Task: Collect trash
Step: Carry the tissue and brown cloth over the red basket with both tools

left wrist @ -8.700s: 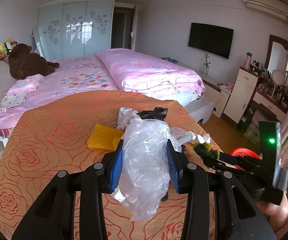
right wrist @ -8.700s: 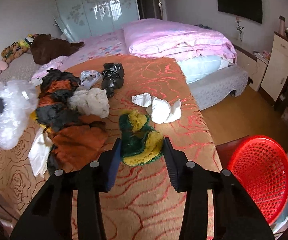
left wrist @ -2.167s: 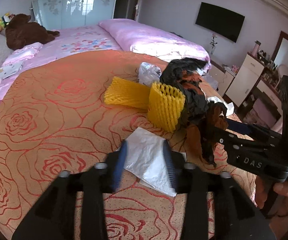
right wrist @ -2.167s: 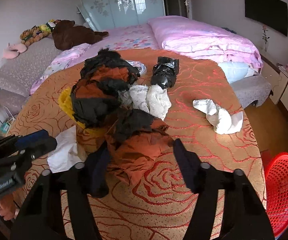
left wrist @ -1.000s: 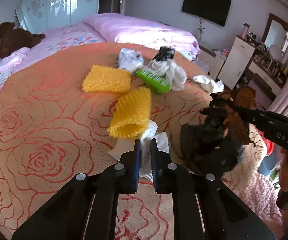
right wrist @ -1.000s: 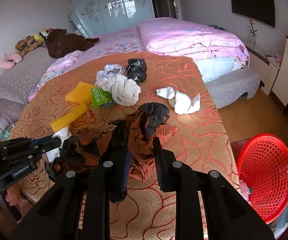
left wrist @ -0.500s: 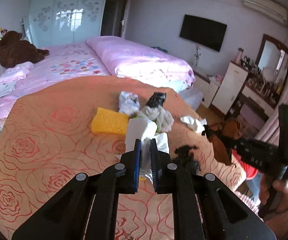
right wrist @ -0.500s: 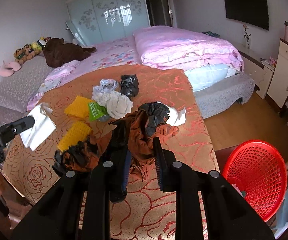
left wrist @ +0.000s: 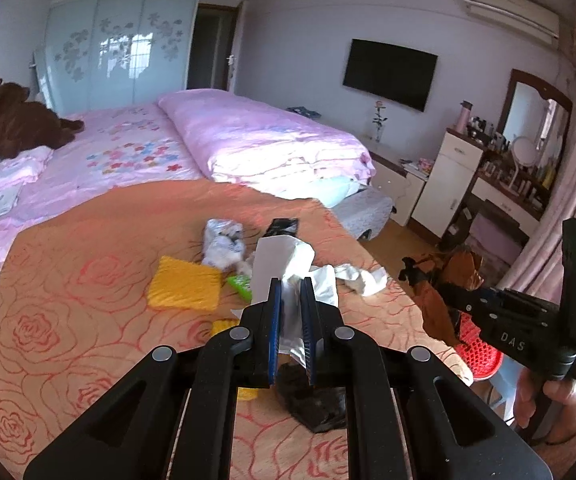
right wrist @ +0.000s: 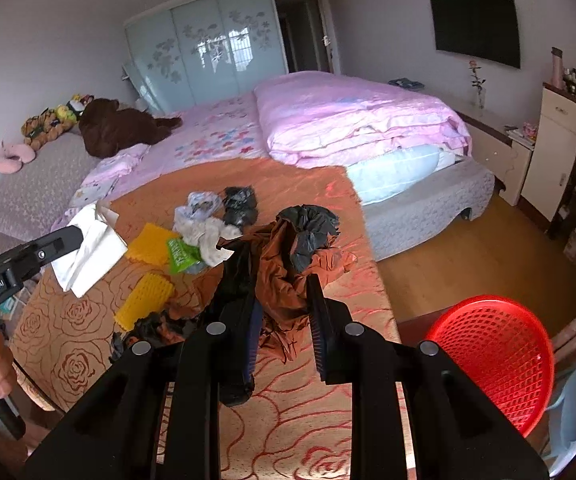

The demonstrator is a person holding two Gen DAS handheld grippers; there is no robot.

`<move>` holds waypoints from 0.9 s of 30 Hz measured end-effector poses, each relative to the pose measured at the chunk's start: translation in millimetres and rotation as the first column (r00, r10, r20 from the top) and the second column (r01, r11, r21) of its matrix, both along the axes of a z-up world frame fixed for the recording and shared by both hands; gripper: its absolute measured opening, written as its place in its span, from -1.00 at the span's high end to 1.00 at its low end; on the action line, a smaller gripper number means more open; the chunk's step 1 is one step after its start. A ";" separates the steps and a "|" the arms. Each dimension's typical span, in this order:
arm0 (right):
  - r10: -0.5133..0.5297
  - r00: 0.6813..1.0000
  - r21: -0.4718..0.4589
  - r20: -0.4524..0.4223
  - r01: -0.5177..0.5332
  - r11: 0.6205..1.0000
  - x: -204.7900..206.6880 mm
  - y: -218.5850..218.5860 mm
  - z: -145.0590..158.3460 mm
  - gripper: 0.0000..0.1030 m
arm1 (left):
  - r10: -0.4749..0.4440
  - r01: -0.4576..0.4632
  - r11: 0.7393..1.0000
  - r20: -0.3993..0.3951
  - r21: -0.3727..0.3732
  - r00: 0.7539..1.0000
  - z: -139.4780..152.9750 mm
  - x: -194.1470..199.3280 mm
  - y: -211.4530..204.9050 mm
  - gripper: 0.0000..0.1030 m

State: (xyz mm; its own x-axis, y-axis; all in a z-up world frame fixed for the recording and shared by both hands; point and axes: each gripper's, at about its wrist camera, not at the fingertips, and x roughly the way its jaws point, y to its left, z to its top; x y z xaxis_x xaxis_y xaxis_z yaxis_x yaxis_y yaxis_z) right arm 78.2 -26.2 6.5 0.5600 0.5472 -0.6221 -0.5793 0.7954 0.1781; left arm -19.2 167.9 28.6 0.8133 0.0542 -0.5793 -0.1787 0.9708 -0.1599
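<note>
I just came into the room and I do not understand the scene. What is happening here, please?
A person is collecting trash from the orange rose-patterned cover with a gripper in each hand. The left gripper is shut on a white paper sheet, held above the cover. The right gripper is shut on a brown and black plastic bag. A red basket stands on the right. Yellow foam nets, a green wrapper and other scraps lie on the cover.

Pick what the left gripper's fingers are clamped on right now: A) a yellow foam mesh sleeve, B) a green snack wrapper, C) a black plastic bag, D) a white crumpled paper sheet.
D: the left gripper has its fingers shut on the white crumpled paper sheet, lifted above the orange rose-patterned bedspread.
</note>
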 end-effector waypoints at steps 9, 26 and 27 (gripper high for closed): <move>-0.076 0.997 -0.009 0.034 0.076 0.997 6.6 -31.2 12.0 0.57 | -0.067 0.067 0.998 -0.007 0.010 0.998 0.8 22.5 -27.1 0.82; -0.243 0.968 -0.035 0.063 0.245 0.969 17.0 -106.3 14.7 0.57 | -0.223 0.223 0.974 -0.016 0.041 0.975 6.4 65.9 -104.6 0.82; -0.251 0.966 -0.038 0.063 0.254 0.966 16.5 -110.2 14.0 0.57 | -0.235 0.236 0.971 -0.017 0.039 0.972 6.4 69.2 -110.5 0.82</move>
